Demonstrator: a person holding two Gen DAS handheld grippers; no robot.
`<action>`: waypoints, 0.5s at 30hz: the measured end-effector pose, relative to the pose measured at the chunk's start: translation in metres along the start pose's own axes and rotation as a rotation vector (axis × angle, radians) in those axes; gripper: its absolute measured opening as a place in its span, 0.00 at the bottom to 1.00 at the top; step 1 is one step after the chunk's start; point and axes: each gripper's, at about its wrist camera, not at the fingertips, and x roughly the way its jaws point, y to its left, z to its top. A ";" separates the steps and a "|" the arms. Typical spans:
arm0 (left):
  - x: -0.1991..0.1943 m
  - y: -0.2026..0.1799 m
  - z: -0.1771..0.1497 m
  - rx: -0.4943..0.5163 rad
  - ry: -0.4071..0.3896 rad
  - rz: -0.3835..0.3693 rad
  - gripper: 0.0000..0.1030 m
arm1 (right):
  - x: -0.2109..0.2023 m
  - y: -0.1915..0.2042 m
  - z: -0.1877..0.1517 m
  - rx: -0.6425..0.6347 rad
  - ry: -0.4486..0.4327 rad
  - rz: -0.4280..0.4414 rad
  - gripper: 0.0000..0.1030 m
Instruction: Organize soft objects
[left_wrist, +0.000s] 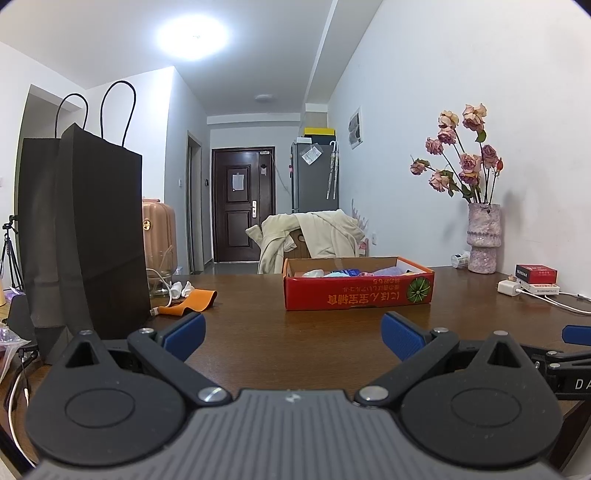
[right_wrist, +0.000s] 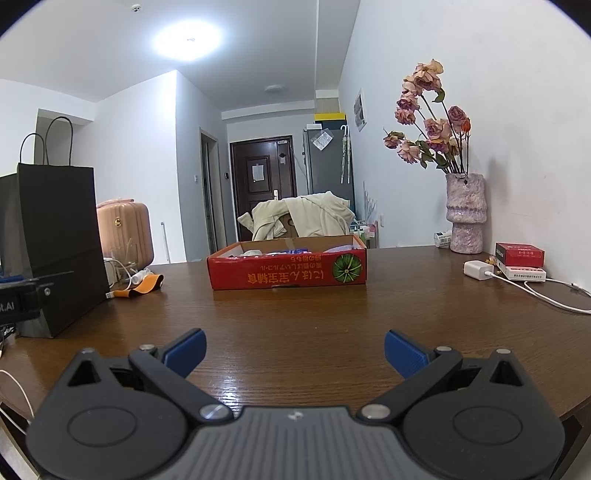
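Right, both tools sat low over the table, nothing in either.
Left gripper (left_wrist: 293, 334): blue pads spread wide, bare wood between them.
Right gripper (right_wrist: 294, 349): blue pads likewise wide apart, holding nothing.
Red cardboard box (right_wrist: 288, 273): open-topped, mid-table, well ahead of both grippers; soft items (left_wrist: 347, 273) in pale blue, white and lilac lay inside, too small to tell apart.
Orange strap (left_wrist: 192, 301): flat on the table left of the box, outside it, beside a white cable and plug.
Left view only: a blue pad of the right gripper poked in at the far right edge, level with the left one; the black paper bag (left_wrist: 85, 236) loomed just beside the left finger and hid much of the left side.
Right view only: the same bag (right_wrist: 55, 240) stood further off at the left, and the table's curved near-right edge (right_wrist: 576, 406) showed.
Pink suitcase (right_wrist: 125, 229): behind the table at the left, seen more fully from the right wrist.
Vase of dried roses (right_wrist: 465, 214): far right corner against the wall, near 2 stacked small boxes (right_wrist: 521, 260) and a white charger (right_wrist: 478, 269) with its lead trailing right.
Open room: a broad bare stretch of brown table (left_wrist: 295, 317) ran from both grippers to the box front; clutter kept to the left and right margins.
Chair with a cream garment (left_wrist: 314, 236): just behind the box, beyond the far table edge.
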 end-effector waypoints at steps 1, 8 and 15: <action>0.001 0.000 0.000 0.001 0.001 -0.001 1.00 | 0.000 0.000 0.000 0.000 -0.001 0.000 1.00; -0.001 -0.001 0.000 0.003 -0.016 -0.009 1.00 | 0.000 0.001 0.000 0.001 -0.004 0.003 1.00; -0.002 -0.001 -0.001 0.002 -0.018 -0.010 1.00 | -0.001 0.002 0.000 -0.003 -0.008 0.001 1.00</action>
